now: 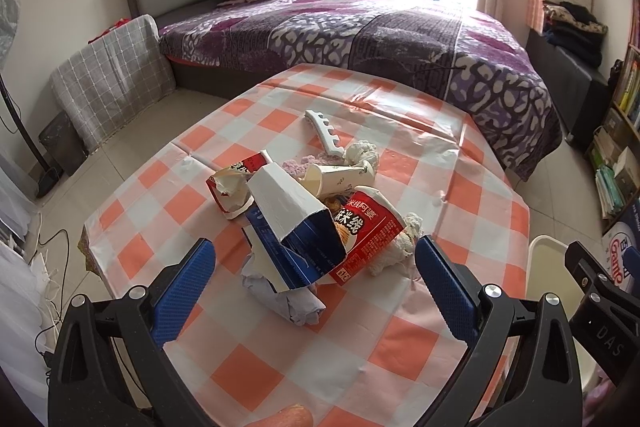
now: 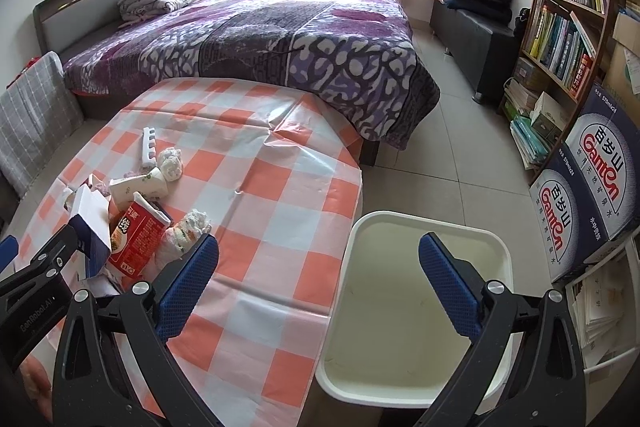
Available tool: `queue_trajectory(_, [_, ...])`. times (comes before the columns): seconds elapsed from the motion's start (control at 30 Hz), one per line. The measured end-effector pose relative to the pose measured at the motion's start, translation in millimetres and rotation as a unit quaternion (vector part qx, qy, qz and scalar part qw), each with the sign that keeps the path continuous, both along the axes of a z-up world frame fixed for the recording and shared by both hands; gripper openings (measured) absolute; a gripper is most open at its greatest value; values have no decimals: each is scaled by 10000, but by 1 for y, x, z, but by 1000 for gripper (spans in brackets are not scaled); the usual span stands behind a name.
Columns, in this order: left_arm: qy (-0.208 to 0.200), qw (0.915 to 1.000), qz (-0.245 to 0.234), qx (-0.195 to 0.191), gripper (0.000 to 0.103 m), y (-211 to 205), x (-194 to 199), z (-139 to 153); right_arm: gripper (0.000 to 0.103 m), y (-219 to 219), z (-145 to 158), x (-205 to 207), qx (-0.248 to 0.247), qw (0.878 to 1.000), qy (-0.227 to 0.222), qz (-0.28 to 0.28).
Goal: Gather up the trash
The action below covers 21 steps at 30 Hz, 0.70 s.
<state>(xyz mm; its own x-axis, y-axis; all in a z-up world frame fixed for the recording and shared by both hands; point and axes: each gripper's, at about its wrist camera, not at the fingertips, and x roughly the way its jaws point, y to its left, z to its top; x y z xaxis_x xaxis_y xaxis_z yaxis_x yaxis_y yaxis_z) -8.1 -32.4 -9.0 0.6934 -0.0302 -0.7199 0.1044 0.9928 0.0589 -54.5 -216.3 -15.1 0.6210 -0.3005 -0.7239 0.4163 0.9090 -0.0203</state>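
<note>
Both jaws stood wide open and empty: left gripper [image 1: 314, 259] faced the trash pile [image 1: 304, 219] on the table [image 1: 248, 367]; right gripper [image 2: 318, 263] hung over the empty bin [image 2: 400, 393]. Step: first pick; next, probably close on the carton [image 1: 296, 223].

Counts: 2 cartons [image 1: 296, 223], 2 red cups [image 1: 366, 235], 1 paper cup [image 1: 336, 177], 3 wads [image 1: 362, 153], 1 bin [image 2: 420, 307] at 3 o'clock.
</note>
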Motion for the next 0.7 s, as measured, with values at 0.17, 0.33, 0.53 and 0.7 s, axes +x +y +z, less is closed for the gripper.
queue_trajectory(0.17, [-1,10000,1,2,97,0,0,0,96,0,0,0,0,10000,5,2])
queue_trajectory(0.33, [-3,10000,-2,5,97,0,0,0,96,1,-1,1,-29,10000,36,0])
queue_trajectory(0.53, [-1,10000,-2,7,97,0,0,0,96,0,-1,2,-34,10000,47,4])
queue_trajectory(0.7, [15,10000,-4,18,97,-1,-1,-1,96,0,-2,3,-29,10000,52,3])
